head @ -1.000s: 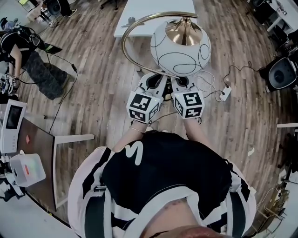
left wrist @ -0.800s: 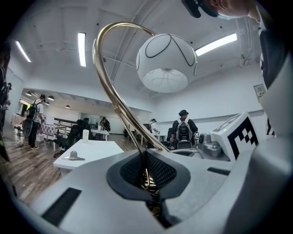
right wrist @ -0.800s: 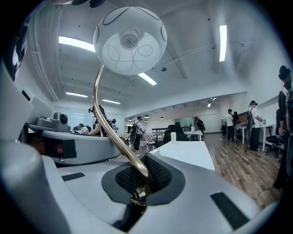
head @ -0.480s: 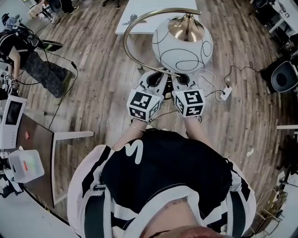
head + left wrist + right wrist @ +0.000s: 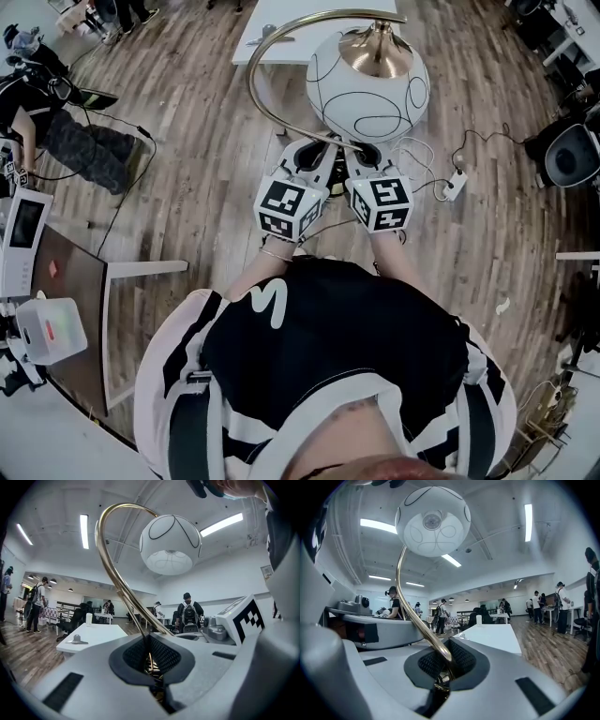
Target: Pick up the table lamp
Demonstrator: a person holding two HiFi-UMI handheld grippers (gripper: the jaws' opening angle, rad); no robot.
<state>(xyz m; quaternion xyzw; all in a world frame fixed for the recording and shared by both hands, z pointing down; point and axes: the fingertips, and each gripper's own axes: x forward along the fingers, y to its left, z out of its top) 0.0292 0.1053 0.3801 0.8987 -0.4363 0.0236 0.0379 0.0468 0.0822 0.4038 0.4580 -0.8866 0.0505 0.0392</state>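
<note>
wood-plank flooring (image 5: 206, 169) fills the scene from above, with a white rectangular table (image 5: 281, 33) at the far edge and a white power strip (image 5: 454, 187) lying on the boards at the right with its cable. a person in a black-and-white top (image 5: 328, 366) stands mid-floor and holds two grey grippers level and side by side, each bearing a white cube with black square markers (image 5: 289, 208). the table lamp, a white globe shade with thin black line work (image 5: 367, 94) hung from a curved brass stem (image 5: 258, 89), sits directly ahead of the person, just short of the table end. its globe hangs above and just beyond the gripper tips. the left gripper (image 5: 151, 660) has its dark ribbed pads pressed together on the lower run of the brass stem. the right gripper (image 5: 443, 667), touching or nearly touching its neighbour, is likewise clamped on the same stem. from both sets of jaws the stem rises, arches over and ends at the globe. the lamp's foot is hidden beneath the grippers. other people (image 5: 56, 122) stand well apart at the room's edges.
</note>
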